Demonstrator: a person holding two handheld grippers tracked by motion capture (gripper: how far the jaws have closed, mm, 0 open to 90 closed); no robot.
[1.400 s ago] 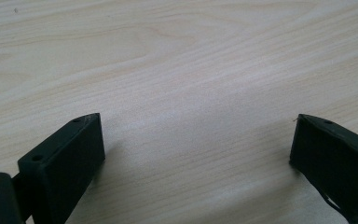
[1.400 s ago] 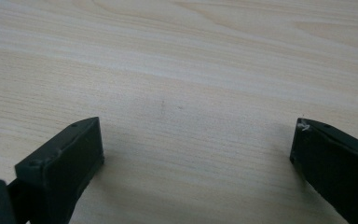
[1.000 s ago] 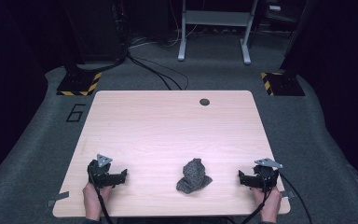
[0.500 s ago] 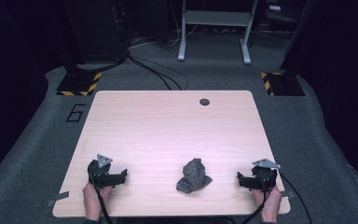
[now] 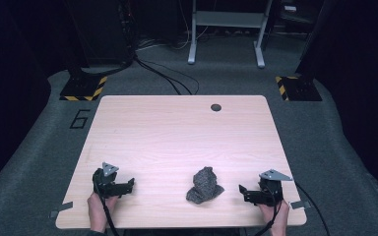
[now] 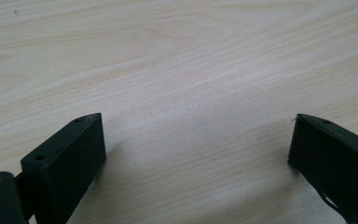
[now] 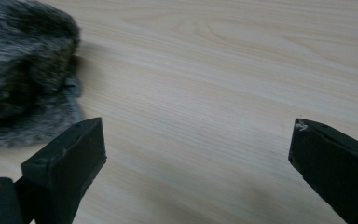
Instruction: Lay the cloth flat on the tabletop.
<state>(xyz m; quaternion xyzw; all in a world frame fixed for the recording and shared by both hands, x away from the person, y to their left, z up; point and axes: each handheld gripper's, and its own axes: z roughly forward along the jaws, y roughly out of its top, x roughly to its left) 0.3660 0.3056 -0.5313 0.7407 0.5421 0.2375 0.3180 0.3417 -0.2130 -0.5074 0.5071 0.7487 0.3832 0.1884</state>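
Observation:
A crumpled grey cloth (image 5: 204, 185) lies on the light wooden table (image 5: 177, 132) near its front edge, a little right of centre. My left gripper (image 5: 128, 185) rests low at the front left, jaws wide apart over bare wood (image 6: 196, 126), nothing between them. At the front right, my right gripper (image 5: 243, 191) points left toward the cloth and is open too. In the right gripper view the cloth (image 7: 25, 70) sits just beyond and to the left of the left jaw, apart from it.
A small dark round hole (image 5: 215, 107) marks the table's far side. Grey carpet surrounds the table, with cables (image 5: 167, 73), a metal stand (image 5: 226, 29) and two yellow-black striped bases (image 5: 83, 88) beyond the far edge.

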